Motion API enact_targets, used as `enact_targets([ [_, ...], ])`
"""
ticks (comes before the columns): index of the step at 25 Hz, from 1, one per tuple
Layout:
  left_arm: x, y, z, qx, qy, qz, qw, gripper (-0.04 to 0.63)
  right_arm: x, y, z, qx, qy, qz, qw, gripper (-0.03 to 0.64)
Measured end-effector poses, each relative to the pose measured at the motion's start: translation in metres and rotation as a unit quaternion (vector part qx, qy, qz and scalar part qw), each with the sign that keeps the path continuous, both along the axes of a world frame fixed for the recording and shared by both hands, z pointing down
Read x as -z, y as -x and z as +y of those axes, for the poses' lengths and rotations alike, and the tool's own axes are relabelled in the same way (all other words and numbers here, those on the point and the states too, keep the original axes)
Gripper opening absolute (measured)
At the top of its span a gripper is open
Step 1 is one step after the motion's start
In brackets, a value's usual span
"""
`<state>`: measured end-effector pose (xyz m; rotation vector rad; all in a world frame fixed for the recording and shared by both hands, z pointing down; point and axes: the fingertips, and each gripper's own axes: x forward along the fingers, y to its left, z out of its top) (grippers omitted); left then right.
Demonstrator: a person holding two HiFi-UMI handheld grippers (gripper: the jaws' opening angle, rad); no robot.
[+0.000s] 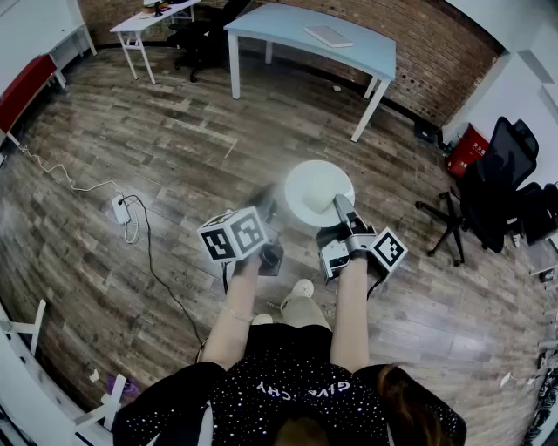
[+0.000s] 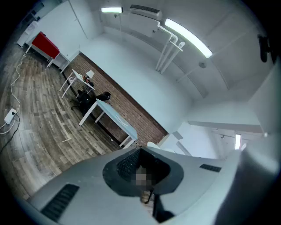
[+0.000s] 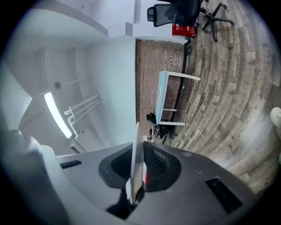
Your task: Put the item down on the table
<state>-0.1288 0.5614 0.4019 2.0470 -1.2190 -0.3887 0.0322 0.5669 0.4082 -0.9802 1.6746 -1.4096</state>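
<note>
Standing on the wood floor, the person holds a white plate out in front of the body, up in the air with nothing under it but the boards. The right gripper carries it. In the right gripper view its fingers are pinching the plate's rim, and the plate shows there edge-on as a thin white blade rising between them. The left gripper sits just beside the plate's left side. That part of the head view is smeared, so I cannot tell whether it touches the rim. In the left gripper view its fingers look pressed together with no plate between them, and a small brownish bit low in the gap is too unclear to name.

The blue worktop stands well apart from the plate, across the room, with its long near edge turned toward the person. A keyboard lies toward its right end, and the stretch by the near left corner looks bare.

As I judge it, the put-down itself has not begun: the plate is in hand but nowhere near the worktop. What is left is to carry the plate over to the near edge, bring it flat above a free patch, lower it until it rests, and spread the right fingers to let it go.
</note>
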Motion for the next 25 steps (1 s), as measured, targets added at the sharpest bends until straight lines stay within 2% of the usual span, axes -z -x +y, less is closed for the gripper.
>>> enact_targets([
  [5,-0.021,0.001,0.003,-0.003,-0.001,-0.007,1.0,0.011,-0.02,-0.009,0.001,-0.018,-0.001,-0.017,1.0,0.034],
  [7,-0.024,0.001,-0.01,0.001,-0.001,-0.009,1.0,0.012,-0.027,-0.012,-0.013,-0.017,0.005,-0.021,1.0,0.034],
  [14,-0.023,-0.008,-0.128,0.009,0.019,-0.007,0.9998,0.011,-0.017,-0.019,-0.137,-0.003,0.006,-0.034,0.999,0.034],
  [25,-0.015,-0.074,-0.279,0.012,0.018,0.0,0.9998,0.012,-0.007,-0.083,-0.294,0.0,0.008,-0.033,0.999,0.034],
])
